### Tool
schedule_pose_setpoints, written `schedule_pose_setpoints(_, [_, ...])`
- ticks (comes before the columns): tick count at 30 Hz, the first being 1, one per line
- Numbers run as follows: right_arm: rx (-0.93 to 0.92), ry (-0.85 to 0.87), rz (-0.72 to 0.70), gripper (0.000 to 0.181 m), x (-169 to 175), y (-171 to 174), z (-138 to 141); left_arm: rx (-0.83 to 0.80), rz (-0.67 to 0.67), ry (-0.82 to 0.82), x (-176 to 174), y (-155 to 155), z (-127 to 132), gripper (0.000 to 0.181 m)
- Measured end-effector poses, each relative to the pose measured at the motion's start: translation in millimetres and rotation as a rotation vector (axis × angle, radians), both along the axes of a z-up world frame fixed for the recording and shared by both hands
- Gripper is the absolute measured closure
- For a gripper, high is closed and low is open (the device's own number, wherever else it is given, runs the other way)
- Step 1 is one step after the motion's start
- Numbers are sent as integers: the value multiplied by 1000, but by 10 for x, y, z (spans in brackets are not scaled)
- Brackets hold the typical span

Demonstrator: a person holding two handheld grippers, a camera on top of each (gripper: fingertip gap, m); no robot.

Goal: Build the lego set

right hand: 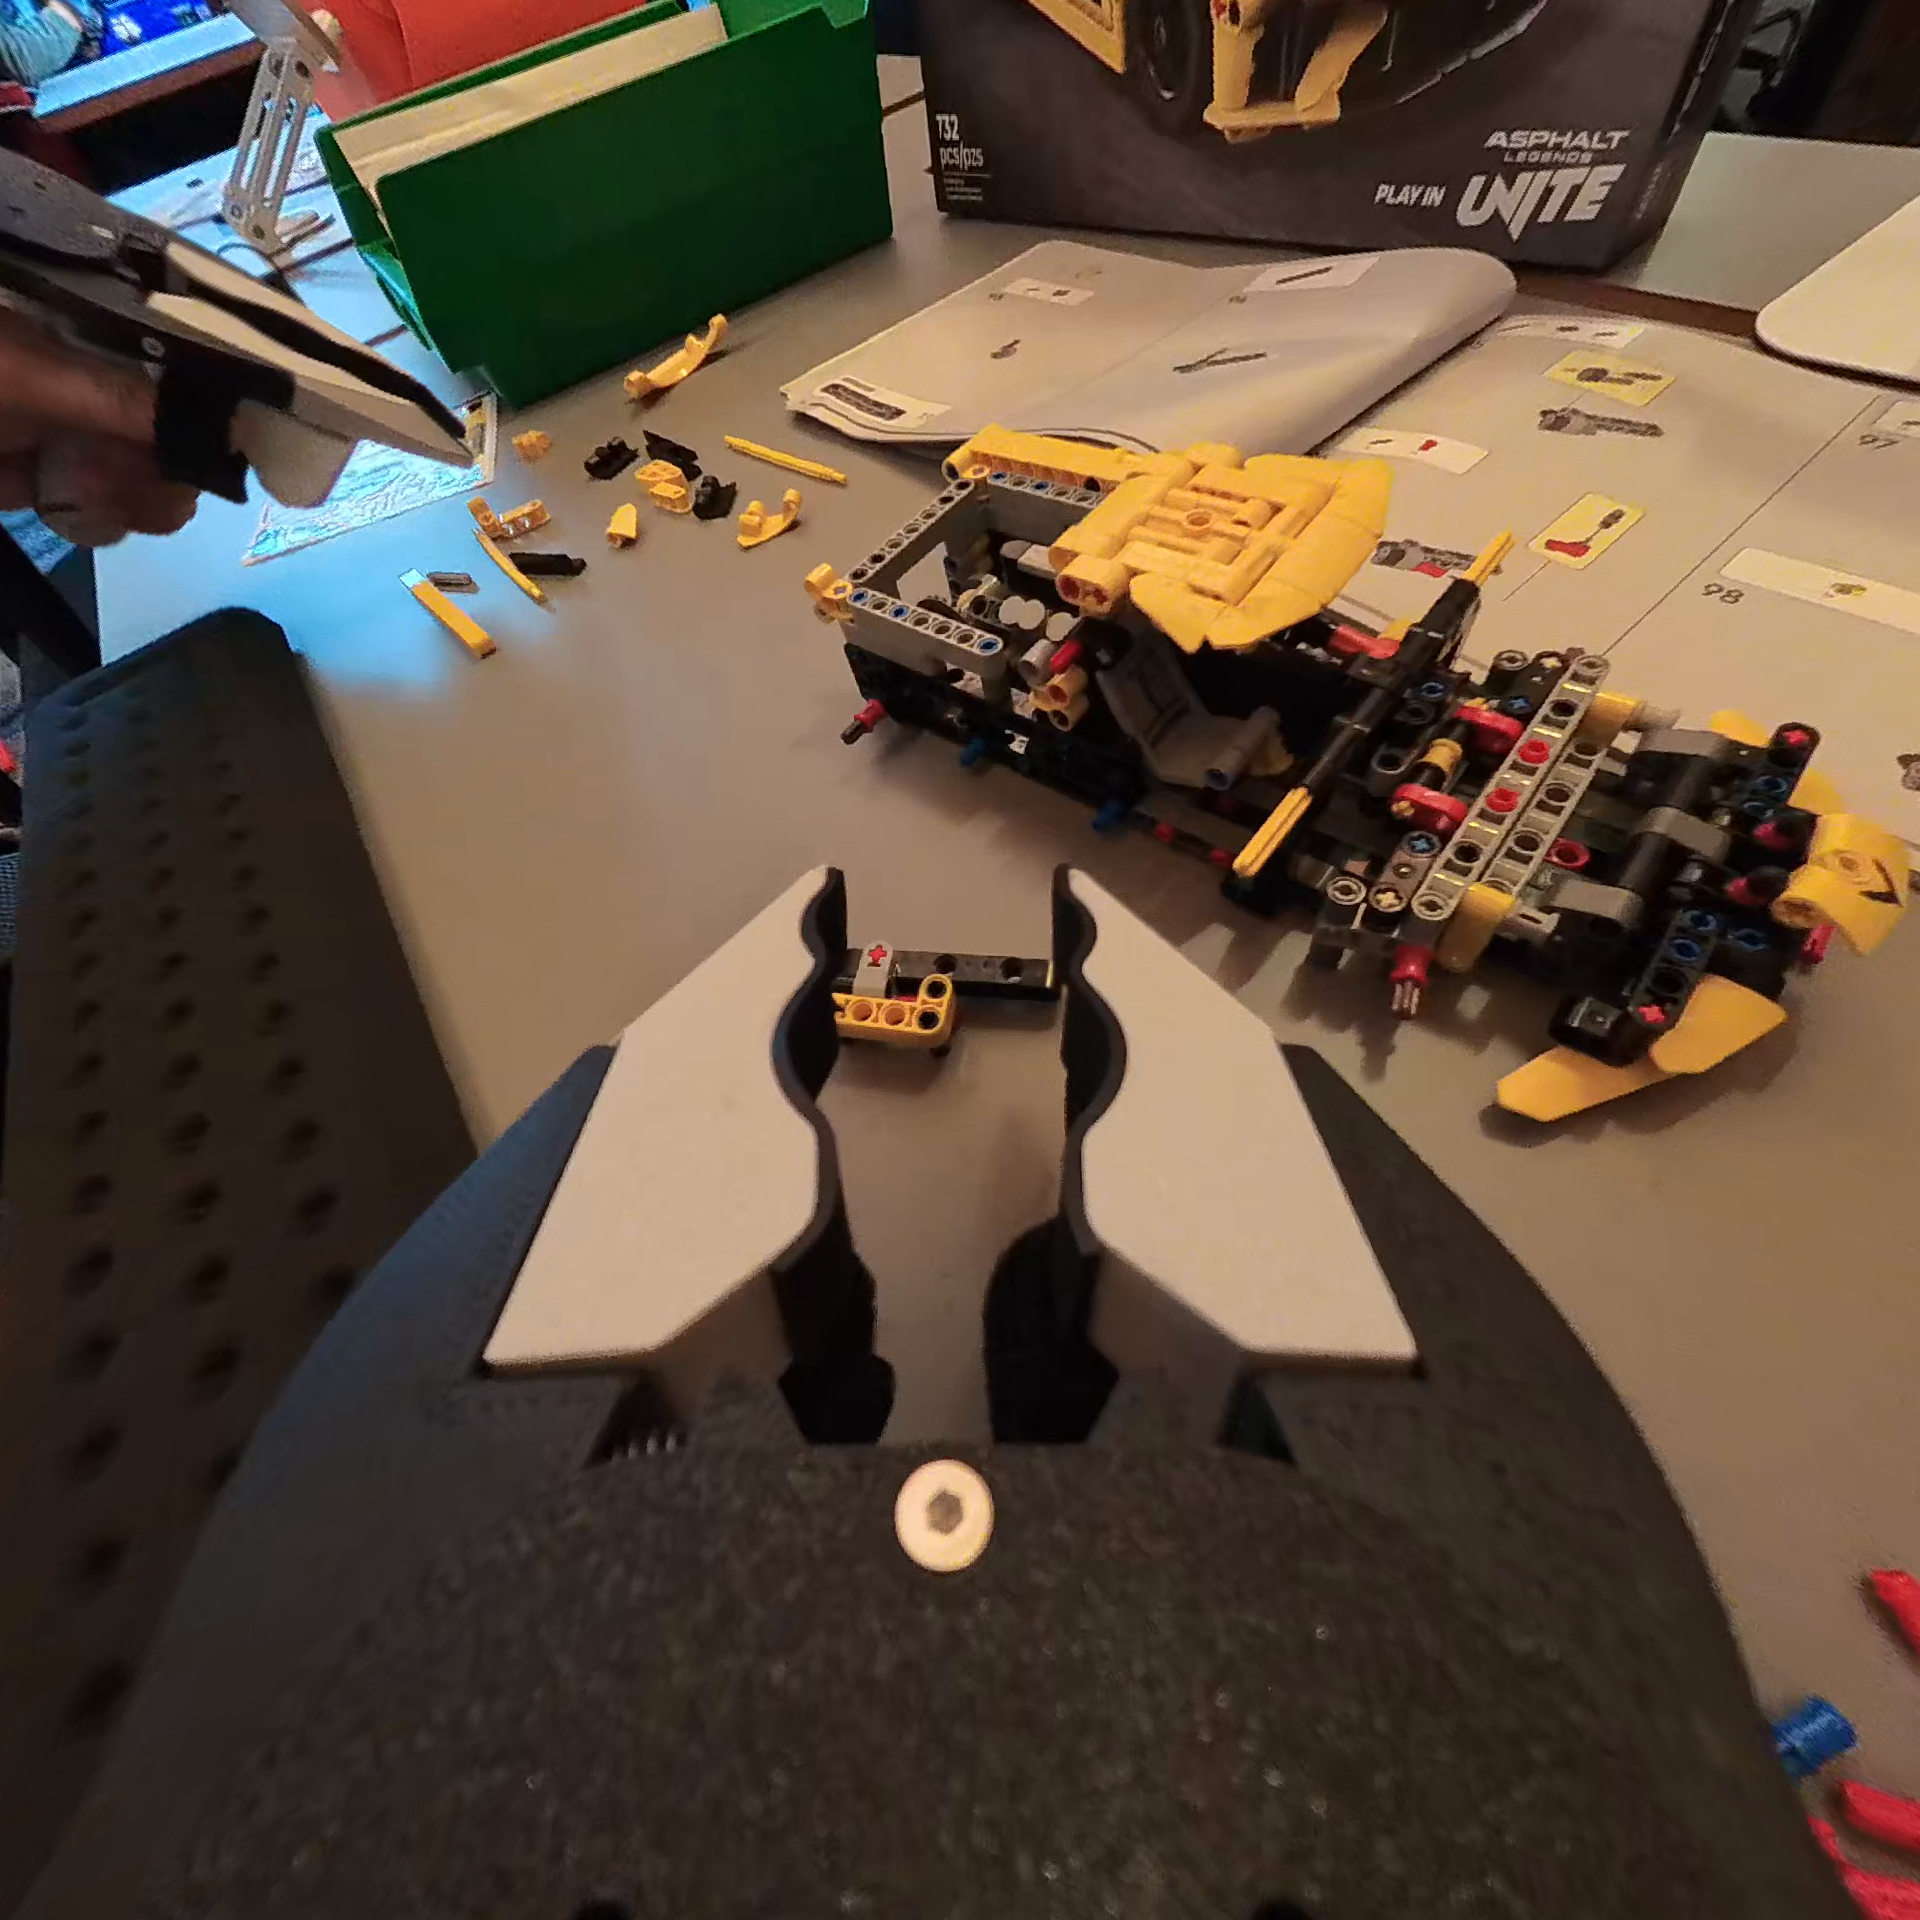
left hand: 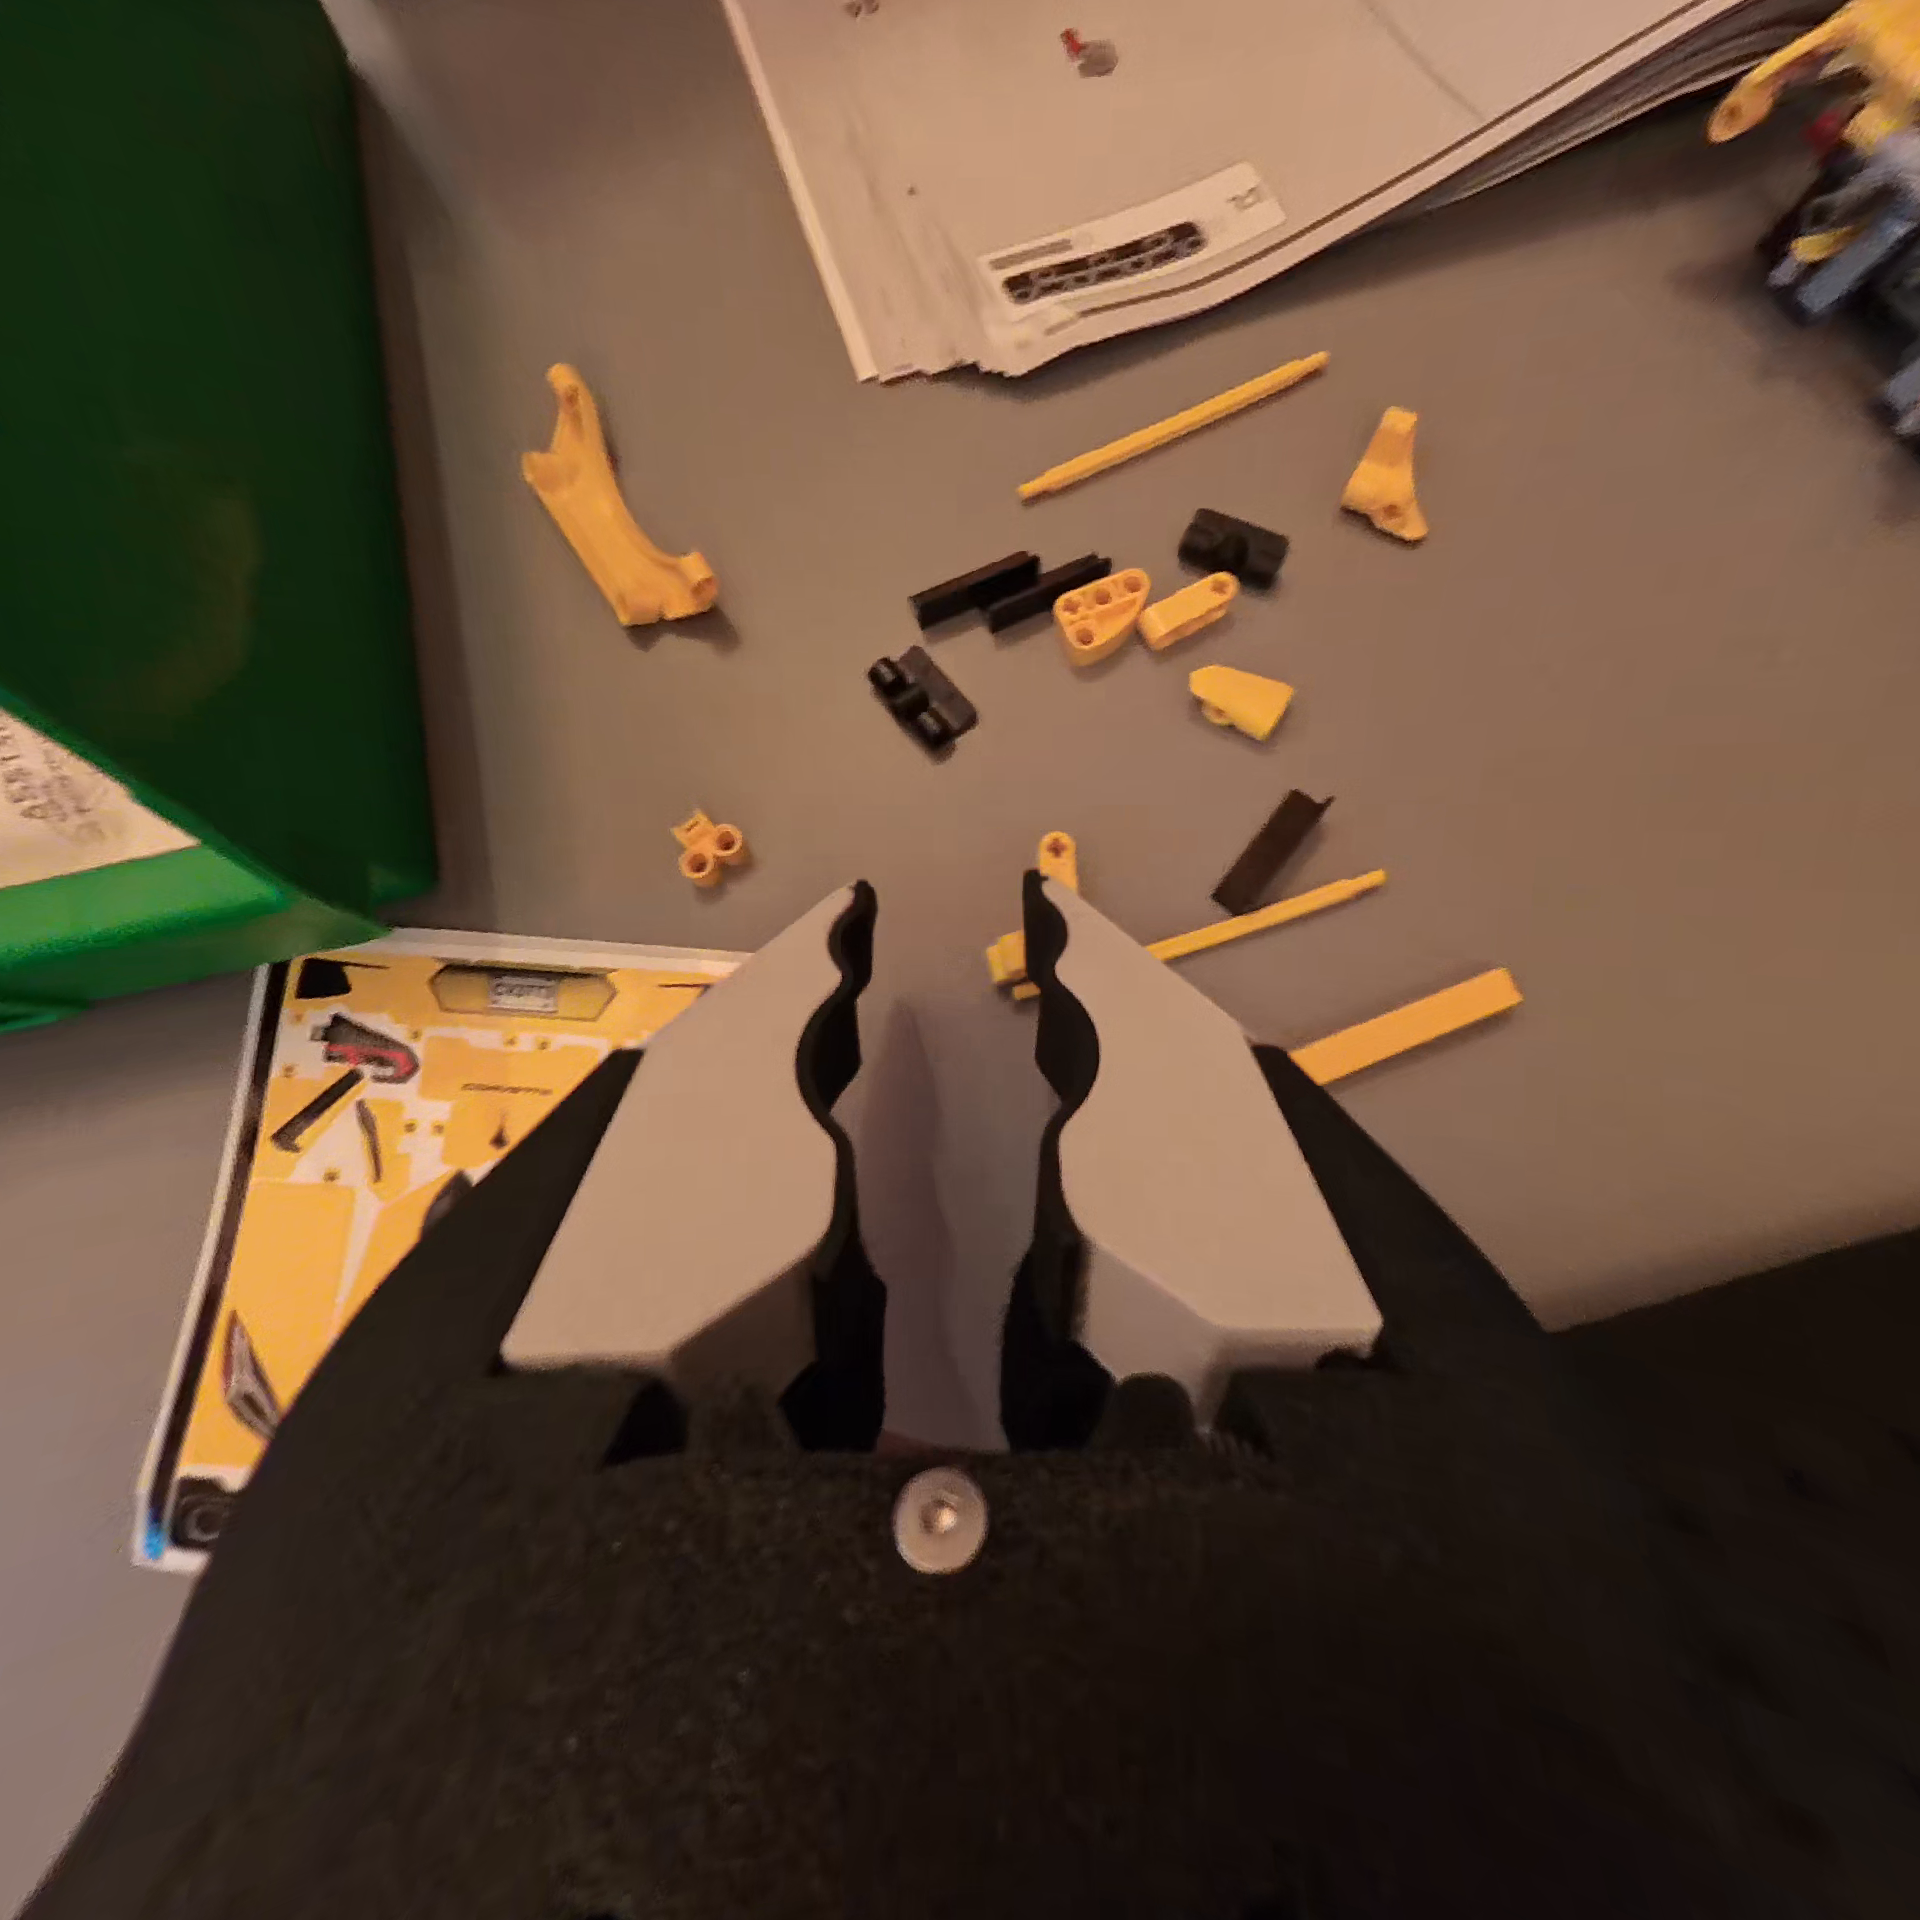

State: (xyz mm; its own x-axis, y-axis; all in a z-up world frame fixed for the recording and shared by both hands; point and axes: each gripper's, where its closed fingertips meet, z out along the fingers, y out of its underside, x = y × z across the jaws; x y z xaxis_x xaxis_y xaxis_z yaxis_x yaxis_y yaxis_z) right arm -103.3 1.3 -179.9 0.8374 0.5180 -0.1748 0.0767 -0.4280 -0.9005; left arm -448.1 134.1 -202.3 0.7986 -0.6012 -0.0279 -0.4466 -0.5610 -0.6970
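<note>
The part-built yellow and black car (right hand: pixel 1299 675) lies on the grey table (right hand: pixel 644 831), blurred at the top right of the left wrist view (left hand: pixel 1849 208). My right gripper (right hand: pixel 948 881) is shut lengthwise on a small sub-assembly (right hand: pixel 935 987): a black beam with a yellow and a grey piece, low over the table in front of the car. My left gripper (left hand: pixel 948 891) is open and empty, hovering over loose yellow and black pieces (left hand: pixel 1101 613). It also shows in the right wrist view (right hand: pixel 462 442), held by a hand at the far left.
Near the left gripper lie a curved yellow panel (left hand: pixel 613 509), a yellow axle (left hand: pixel 1174 426), a yellow strip (left hand: pixel 1403 1023) and a sticker sheet (left hand: pixel 343 1143). A green box (right hand: pixel 623 197), the open instruction booklet (right hand: pixel 1143 343) and the set's box (right hand: pixel 1299 125) stand behind. A black perforated panel (right hand: pixel 156 1039) is left. Across from one pair of fingers to the other is roughly 40 cm.
</note>
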Motion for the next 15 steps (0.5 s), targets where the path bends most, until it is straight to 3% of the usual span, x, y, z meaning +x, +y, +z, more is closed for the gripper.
schedule_pose_setpoints(7, [-17, 5, 16, 147, -26, -1, -27, 5, 138, 30, -338, 218, 79, 153])
schedule_pose_setpoints(15, [-30, 12, 16, 148, -17, -3, -49, -86, 286, -83, -291, 441, -61, 153])
